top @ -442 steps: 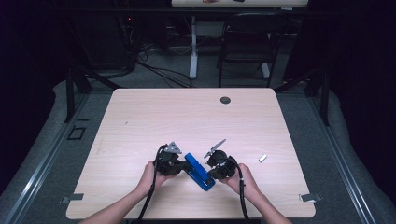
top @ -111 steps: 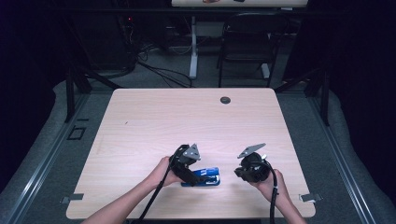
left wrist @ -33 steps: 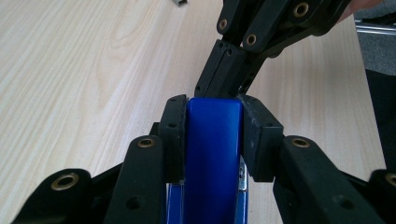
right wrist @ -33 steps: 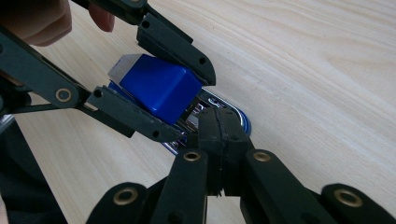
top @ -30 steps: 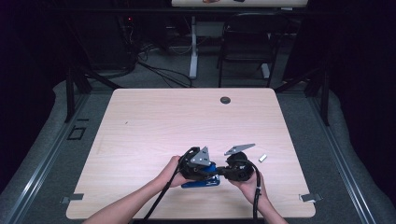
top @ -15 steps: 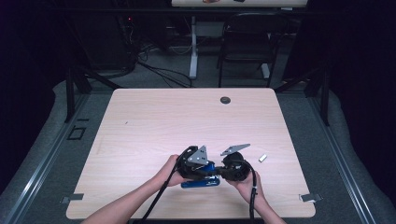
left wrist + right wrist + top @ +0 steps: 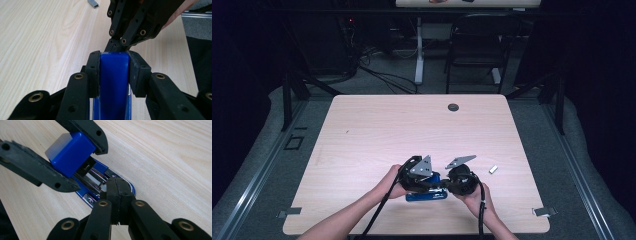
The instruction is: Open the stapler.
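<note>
**At the counter's near edge: stapler held open, staples not yet loaded**

Near the front edge of the counter (image 7: 362, 130), a blue stapler (image 7: 426, 195) lies between two hand-held grippers. The left gripper (image 7: 113, 72) has its jaws clenched on the sides of the stapler's blue top arm, lifting that arm away from the base. In the right gripper view, the raised arm tilts up and the metal staple channel beneath it lies exposed.

The right gripper (image 7: 117, 188) has its jaws pressed fully together. Whether anything thin is pinched between them cannot be told. Their tips sit at the front end of the stapler's base, touching or just above the open channel; this looks like steadying the base or working at the channel.

A small strip of staples (image 7: 493, 169) lies on the counter to the right of the stapler, a little farther from the person and apart from both grippers.

Judged from this, the opening step is done: the stapler is held open. What seems left is fetching the staple strip, laying it in the channel, and closing the top arm.
</note>
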{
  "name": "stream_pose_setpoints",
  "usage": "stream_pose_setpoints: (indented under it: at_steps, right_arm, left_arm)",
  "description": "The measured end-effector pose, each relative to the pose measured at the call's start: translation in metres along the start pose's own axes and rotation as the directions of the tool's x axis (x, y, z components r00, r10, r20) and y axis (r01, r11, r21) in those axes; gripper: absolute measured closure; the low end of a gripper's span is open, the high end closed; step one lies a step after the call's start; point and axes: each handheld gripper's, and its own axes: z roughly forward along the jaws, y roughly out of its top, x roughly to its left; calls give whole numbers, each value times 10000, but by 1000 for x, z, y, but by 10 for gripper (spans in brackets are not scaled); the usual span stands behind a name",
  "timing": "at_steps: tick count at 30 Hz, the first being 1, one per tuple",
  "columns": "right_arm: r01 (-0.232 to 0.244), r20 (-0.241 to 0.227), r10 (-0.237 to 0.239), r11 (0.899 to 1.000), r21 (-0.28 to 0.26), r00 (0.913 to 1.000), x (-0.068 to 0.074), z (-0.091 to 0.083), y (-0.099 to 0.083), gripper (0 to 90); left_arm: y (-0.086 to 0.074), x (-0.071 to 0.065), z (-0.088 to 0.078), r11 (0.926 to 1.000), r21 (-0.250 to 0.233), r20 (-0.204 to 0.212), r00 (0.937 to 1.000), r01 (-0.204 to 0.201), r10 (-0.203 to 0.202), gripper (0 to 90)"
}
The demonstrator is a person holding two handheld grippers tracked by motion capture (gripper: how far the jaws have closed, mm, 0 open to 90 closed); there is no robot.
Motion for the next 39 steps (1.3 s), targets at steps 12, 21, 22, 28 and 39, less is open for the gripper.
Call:
stream_pose_setpoints:
  at_steps: [12,21,22,28,39]
  right_arm:
    - [159,191,-159,9999,21,9997,3,1,0,900]
    - [471,491,-478,9988,158,9977,5,2,0,900]
    - [557,543,-568,9982,213,9969,6,3,0,900]
    - [577,647,-588,9982,191,9962,6,5,0,900]
    - [554,681,-574,9980,318,9960,6,7,-1,900]
  left_arm:
    - [1,4,-13,9997,221,136,9999,-94,91,659]
    - [0,5,-23,9996,221,183,9997,-164,160,658]
    - [0,6,-24,9995,285,229,9996,-150,144,658]
    - [-2,6,-31,9992,348,238,9995,-197,189,658]
    - [-10,5,-49,9995,310,219,9998,-42,35,659]
